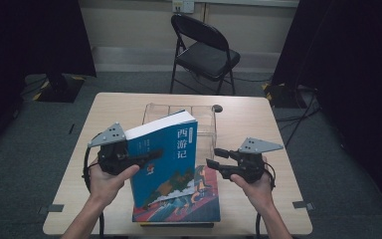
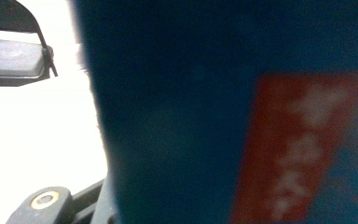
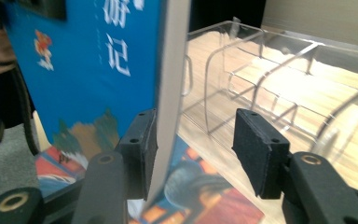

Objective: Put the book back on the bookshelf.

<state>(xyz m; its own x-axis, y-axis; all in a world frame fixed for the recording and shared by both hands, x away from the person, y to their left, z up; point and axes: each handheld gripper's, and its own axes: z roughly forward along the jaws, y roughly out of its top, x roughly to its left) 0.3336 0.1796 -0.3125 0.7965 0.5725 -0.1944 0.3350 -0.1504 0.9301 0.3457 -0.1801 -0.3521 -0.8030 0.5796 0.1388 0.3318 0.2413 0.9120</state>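
Observation:
A blue book with white Chinese title characters stands tilted over the table's middle, its white page block on top. My left gripper is shut on it from the left, one jaw lying across the cover. The left gripper view has the blue cover with a red label close up. My right gripper is open at the book's right. In the right gripper view the book's page edge sits against the left pad. The right pad stands well apart from it.
A second book with a colourful cover lies flat near the front edge of the wooden table, under the raised one. A clear acrylic rack with dividers stands behind the books. A black folding chair stands beyond the table.

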